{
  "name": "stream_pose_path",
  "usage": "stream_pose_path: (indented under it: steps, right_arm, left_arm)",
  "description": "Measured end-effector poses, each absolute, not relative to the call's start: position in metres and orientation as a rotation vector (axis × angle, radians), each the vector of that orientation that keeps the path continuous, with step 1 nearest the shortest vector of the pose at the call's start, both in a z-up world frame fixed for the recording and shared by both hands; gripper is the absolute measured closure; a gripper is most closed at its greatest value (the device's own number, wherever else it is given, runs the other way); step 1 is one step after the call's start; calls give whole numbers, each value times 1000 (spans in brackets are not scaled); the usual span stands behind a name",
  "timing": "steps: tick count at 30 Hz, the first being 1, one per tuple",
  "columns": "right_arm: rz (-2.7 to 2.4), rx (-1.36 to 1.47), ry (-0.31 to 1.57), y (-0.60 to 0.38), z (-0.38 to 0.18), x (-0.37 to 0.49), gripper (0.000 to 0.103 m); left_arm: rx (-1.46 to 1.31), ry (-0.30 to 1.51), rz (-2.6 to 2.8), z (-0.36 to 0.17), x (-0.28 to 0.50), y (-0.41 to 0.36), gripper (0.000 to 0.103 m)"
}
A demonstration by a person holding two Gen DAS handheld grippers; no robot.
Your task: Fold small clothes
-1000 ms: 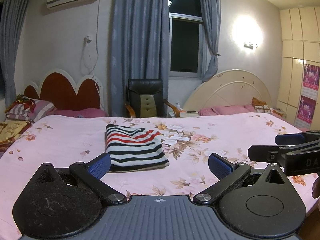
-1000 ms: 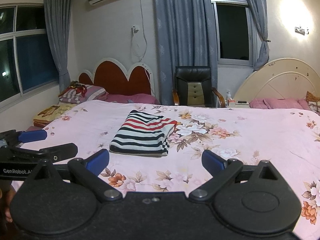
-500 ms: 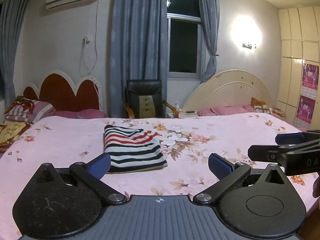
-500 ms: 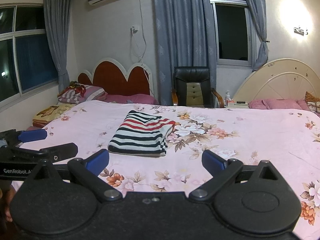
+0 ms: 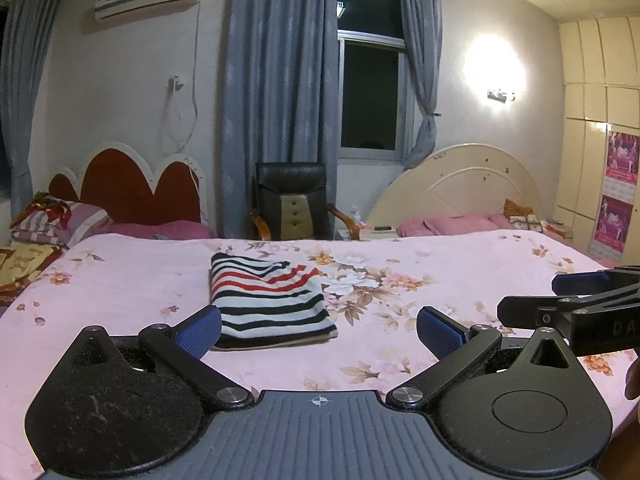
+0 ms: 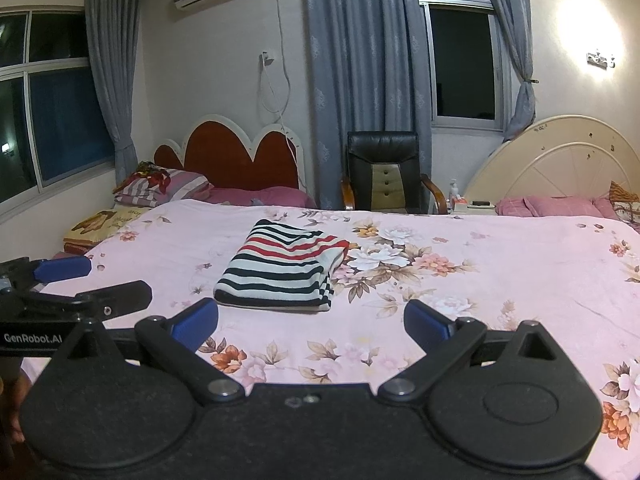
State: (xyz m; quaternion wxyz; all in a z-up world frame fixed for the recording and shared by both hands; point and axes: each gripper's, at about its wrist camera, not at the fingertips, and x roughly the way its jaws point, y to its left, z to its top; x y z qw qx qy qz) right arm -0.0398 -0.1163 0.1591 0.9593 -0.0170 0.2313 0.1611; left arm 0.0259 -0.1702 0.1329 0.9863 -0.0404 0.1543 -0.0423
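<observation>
A striped garment point(image 5: 269, 298), white with black and red bands, lies folded into a neat rectangle on the pink floral bedsheet point(image 5: 460, 264). In the right wrist view the same striped garment point(image 6: 286, 268) sits left of centre on the bedsheet point(image 6: 500, 264). My left gripper point(image 5: 319, 330) hovers open just short of the garment, nothing between its blue pads. My right gripper point(image 6: 311, 322) is open too, held back from the garment's near edge. Each gripper shows at the edge of the other's view: the right gripper point(image 5: 576, 296) and the left gripper point(image 6: 60, 284).
A black office chair point(image 5: 294, 202) stands behind the bed by the curtains. Folded bedding point(image 6: 156, 184) and a yellow cloth point(image 6: 100, 224) lie at the bed's left side. Pink pillows point(image 5: 456, 224) rest before a cream headboard point(image 5: 460, 184).
Both views have shifted slightly, as both grippers pull back and lift a little from the folded garment. The garment has not moved and both grippers stay open.
</observation>
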Motion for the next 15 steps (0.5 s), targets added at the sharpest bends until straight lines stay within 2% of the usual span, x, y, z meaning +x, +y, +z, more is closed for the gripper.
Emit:
stream_pose_path:
  steps: [15]
  right_arm:
    - [345,-43,468,-113,161,-35,4]
  left_arm:
    - [-98,311,-101,131,28,-171,0]
